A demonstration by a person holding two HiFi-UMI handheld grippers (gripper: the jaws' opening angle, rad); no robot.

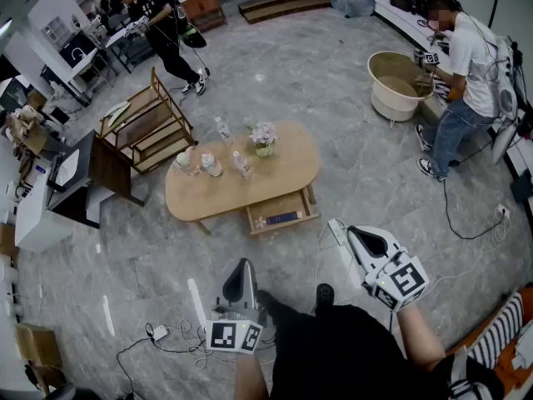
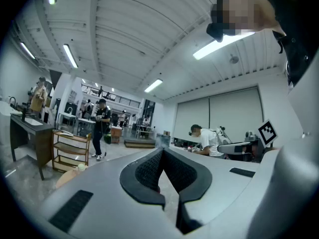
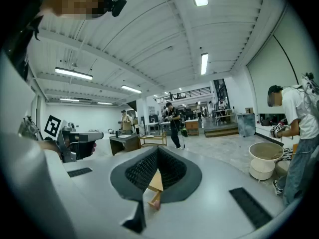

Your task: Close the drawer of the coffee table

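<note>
The oval wooden coffee table [image 1: 283, 165] stands in the middle of the head view. Its drawer [image 1: 281, 211] is pulled out toward me, with a blue item inside. My left gripper [image 1: 243, 265] is held low, well short of the table, jaws shut with nothing between them. My right gripper [image 1: 351, 232] hovers to the right of the drawer and nearer to me, also shut and empty. In the right gripper view the shut jaws [image 3: 157, 151] frame a bit of the wooden table [image 3: 155, 182]. The left gripper view shows shut jaws [image 2: 161, 152] aimed level across the room.
Bottles [image 1: 223, 130] and a flower vase [image 1: 264, 147] stand on the tabletop. A wooden rack [image 1: 146, 127] is to the left, a round tub [image 1: 398, 82] to the back right. Two people stand further off. Cables and a power strip [image 1: 337, 233] lie on the floor.
</note>
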